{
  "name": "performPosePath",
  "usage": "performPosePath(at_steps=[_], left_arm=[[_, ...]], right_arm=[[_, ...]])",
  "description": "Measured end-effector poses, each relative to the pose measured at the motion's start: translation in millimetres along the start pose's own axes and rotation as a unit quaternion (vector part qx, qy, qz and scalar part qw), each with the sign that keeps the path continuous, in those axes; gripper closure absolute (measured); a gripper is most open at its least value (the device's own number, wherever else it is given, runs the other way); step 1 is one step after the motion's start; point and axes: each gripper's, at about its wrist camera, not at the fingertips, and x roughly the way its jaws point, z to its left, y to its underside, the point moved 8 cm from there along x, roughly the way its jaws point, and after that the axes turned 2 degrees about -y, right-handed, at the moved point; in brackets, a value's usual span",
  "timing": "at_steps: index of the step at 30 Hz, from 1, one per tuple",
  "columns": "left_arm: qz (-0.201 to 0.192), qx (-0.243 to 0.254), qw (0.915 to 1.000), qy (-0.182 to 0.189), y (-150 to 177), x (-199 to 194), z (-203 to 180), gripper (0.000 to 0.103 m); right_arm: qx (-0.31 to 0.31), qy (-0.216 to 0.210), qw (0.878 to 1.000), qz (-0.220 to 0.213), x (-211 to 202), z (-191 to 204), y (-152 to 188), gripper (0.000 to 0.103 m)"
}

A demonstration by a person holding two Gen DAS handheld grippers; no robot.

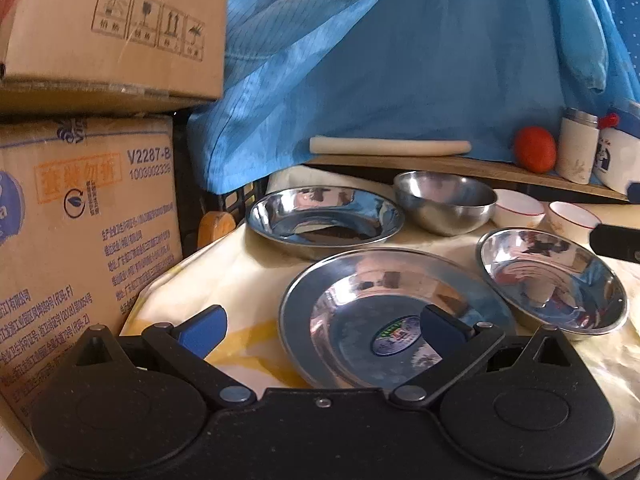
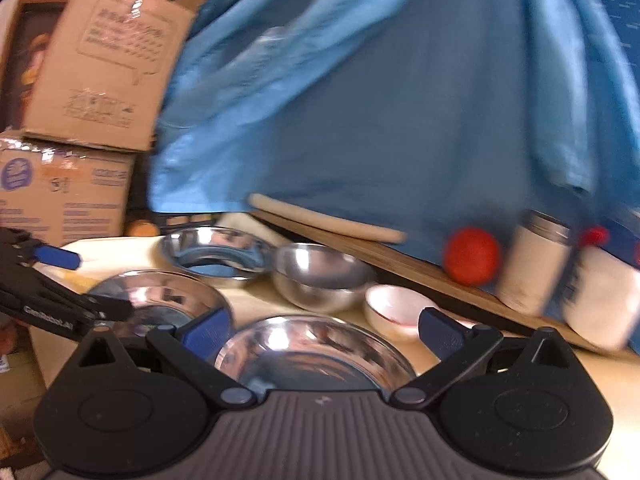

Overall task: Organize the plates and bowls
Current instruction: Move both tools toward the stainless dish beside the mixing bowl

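In the left wrist view a steel plate with a sticker (image 1: pixel 384 320) lies just ahead of my open left gripper (image 1: pixel 320 330); its rim sits between the fingers. Behind it rest another steel plate (image 1: pixel 324 220), a deep steel bowl (image 1: pixel 446 202) and two white bowls with red rims (image 1: pixel 518 208) (image 1: pixel 572 218). A smaller steel plate (image 1: pixel 552 280) lies at the right. In the blurred right wrist view my open right gripper (image 2: pixel 324 334) hovers over that smaller steel plate (image 2: pixel 316 354). The left gripper (image 2: pixel 60 280) shows at the left edge, above the sticker plate (image 2: pixel 160 300).
Stacked cardboard boxes (image 1: pixel 88 208) stand close on the left. A blue cloth (image 1: pixel 400 60) hangs behind. A wooden board (image 1: pixel 460 168) at the back carries a rolling pin (image 1: pixel 390 147), a red ball (image 1: pixel 535 149), a cream canister (image 1: pixel 578 148) and a white jar (image 1: pixel 616 160). A cream cloth (image 1: pixel 224 276) covers the table.
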Motion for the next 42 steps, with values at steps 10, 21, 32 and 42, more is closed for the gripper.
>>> performPosePath(at_steps=[10,21,32,42], left_arm=[[0.027,-0.013,0.9995,0.012,13.9,3.2,9.1,0.001],[0.023,-0.033,0.9991,0.015,0.1,12.3,19.9,0.001],[0.025,-0.145,0.9891,-0.003,-22.7,51.2,27.5,0.001],[0.041,-0.225,0.9731,-0.025,-40.2,86.0,37.2,0.004]], right_arm=[[-0.037,-0.142,0.988,0.050,60.4,38.4,-21.7,0.000],[0.041,-0.208,0.972,0.105,112.1,33.5,-25.5,0.001],[0.231,-0.258,0.920,0.183,156.3,7.7,-23.1,0.015],[0.281,-0.221,0.911,0.205,184.9,11.8,-20.4,0.032]])
